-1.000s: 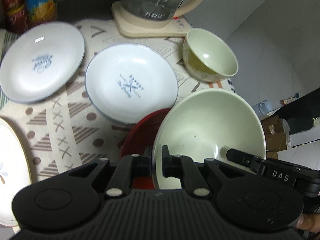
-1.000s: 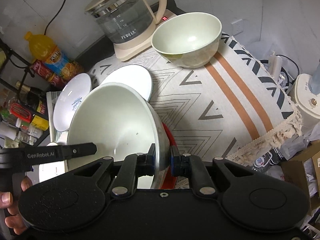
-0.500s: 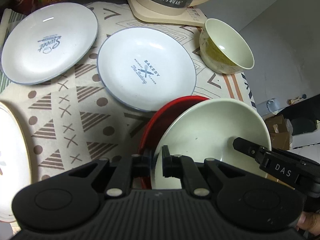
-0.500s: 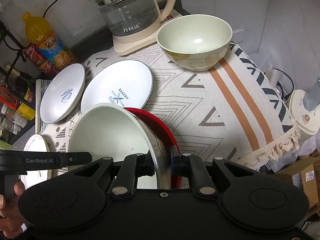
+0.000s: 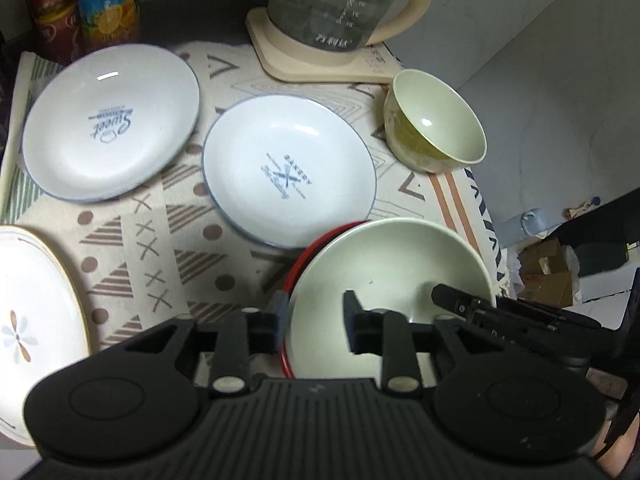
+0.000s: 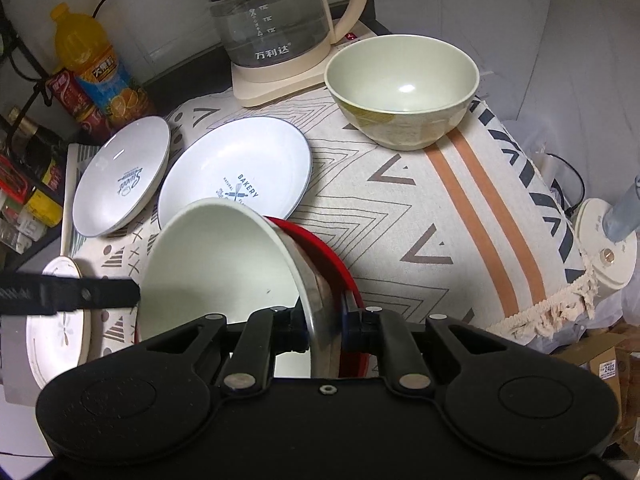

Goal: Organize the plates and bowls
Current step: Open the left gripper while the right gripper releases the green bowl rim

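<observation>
A large pale green bowl (image 5: 392, 264) rests tilted on a red plate (image 5: 304, 264) at the near edge of the table. My left gripper (image 5: 316, 316) straddles the near-left rim of both; its jaws are opening and the pads stand clear of the rim. In the right wrist view, my right gripper (image 6: 326, 320) is shut on the rim of the green bowl (image 6: 216, 256), with the red plate (image 6: 340, 264) under it. A second, smaller green bowl (image 5: 434, 128) (image 6: 402, 88) stands upright at the far right.
Two white plates, "Sweet" (image 5: 108, 120) and "Bakery" (image 5: 288, 168), lie on the patterned cloth (image 6: 400, 208). A flower plate (image 5: 36, 320) sits at the left edge. A glass kettle (image 5: 340, 8) and drink bottles (image 6: 92, 64) stand at the back. The table drops off on the right.
The left gripper's jaws have come apart and let go of the bowl's rim. The bowl has settled lower over the red plate. The right gripper keeps its grip.
</observation>
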The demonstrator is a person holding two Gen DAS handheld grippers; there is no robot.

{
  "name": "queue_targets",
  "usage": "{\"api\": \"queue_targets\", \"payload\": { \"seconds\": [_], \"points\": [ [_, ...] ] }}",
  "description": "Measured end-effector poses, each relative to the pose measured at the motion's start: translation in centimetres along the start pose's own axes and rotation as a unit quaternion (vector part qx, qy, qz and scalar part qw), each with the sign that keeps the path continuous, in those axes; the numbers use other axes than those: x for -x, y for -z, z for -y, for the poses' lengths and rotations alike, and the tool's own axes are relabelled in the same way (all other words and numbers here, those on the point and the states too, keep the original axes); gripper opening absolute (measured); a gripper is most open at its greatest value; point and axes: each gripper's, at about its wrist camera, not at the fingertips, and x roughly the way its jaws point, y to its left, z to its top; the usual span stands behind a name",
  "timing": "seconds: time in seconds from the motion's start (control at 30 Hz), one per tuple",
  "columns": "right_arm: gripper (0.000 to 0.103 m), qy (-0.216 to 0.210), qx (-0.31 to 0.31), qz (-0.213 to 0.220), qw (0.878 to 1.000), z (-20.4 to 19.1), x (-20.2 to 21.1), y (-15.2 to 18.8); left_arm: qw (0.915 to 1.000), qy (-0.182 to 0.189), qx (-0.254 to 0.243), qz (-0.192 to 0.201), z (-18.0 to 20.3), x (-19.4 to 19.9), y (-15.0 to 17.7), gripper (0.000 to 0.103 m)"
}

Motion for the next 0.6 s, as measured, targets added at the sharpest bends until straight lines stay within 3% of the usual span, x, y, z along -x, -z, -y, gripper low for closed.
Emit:
{"api": "queue_targets", "payload": {
  "seconds": [0.17,0.6],
  "points": [
    [0.014,0.005,0.011,0.000,1.000,-0.2,-0.1,0.1,0.9990,-0.043,0.010,-0.001,-0.4,-1.2,0.3,0.035],
    [0.016,0.004,0.028,-0.002,1.000,-0.3,0.6,-0.2,0.9991,-0.025,0.029,-0.016,-1.3,-3.8,2.0,0.030]
  ]
}}
